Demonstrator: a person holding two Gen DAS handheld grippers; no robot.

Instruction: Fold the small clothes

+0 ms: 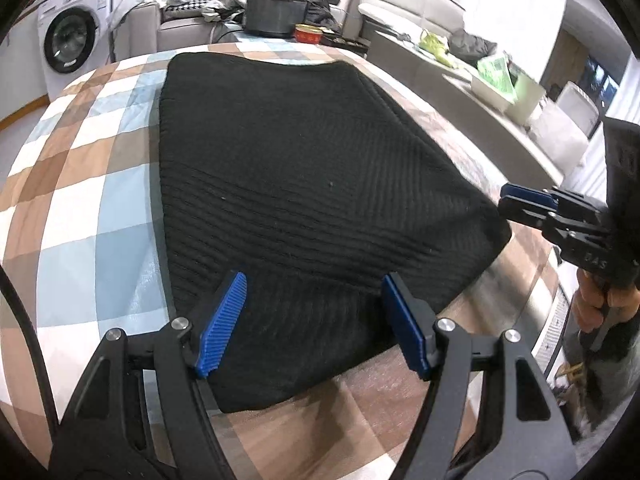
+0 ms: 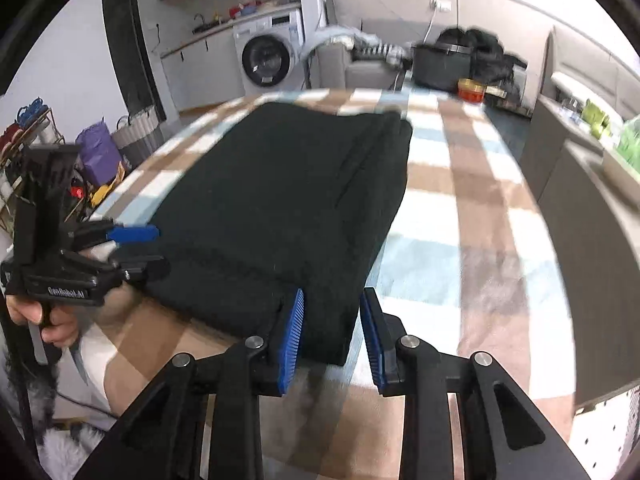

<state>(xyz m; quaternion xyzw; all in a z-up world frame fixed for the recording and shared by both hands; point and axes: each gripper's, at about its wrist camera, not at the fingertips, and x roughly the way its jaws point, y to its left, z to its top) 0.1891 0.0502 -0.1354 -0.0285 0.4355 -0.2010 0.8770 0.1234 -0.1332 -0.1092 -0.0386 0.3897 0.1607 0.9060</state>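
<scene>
Left gripper [image 1: 312, 320] has its blue pads spread wide with nothing between them, hanging just over the near edge of the black knit garment [image 1: 304, 184]. Right gripper [image 2: 332, 336] is parted too, a narrower gap, also empty, sitting at the near right corner of the same garment [image 2: 280, 208]. In the left view the right gripper [image 1: 520, 200] comes in from the side, right by the garment's corner.

The garment is folded into a flat ribbed rectangle and lies pretty much in the middle of the checked tablecloth [image 1: 80, 168], which is brown, light blue and white squares. You can see a stacked fold line along its right side in the right wrist view.

At the far end of the table there's a dark grey bin [image 1: 274, 14] with a small red tin [image 1: 308, 34] beside it. Behind that, a grey sofa [image 1: 180, 24] piled with clothes. A white washing machine [image 2: 272, 54] sits against the back wall under a counter. Off to the left, a purple bag [image 2: 98, 152] and a basket on the floor. Right side has a grey counter [image 2: 580, 184] with some green stuff on it, pretty blurry.
</scene>
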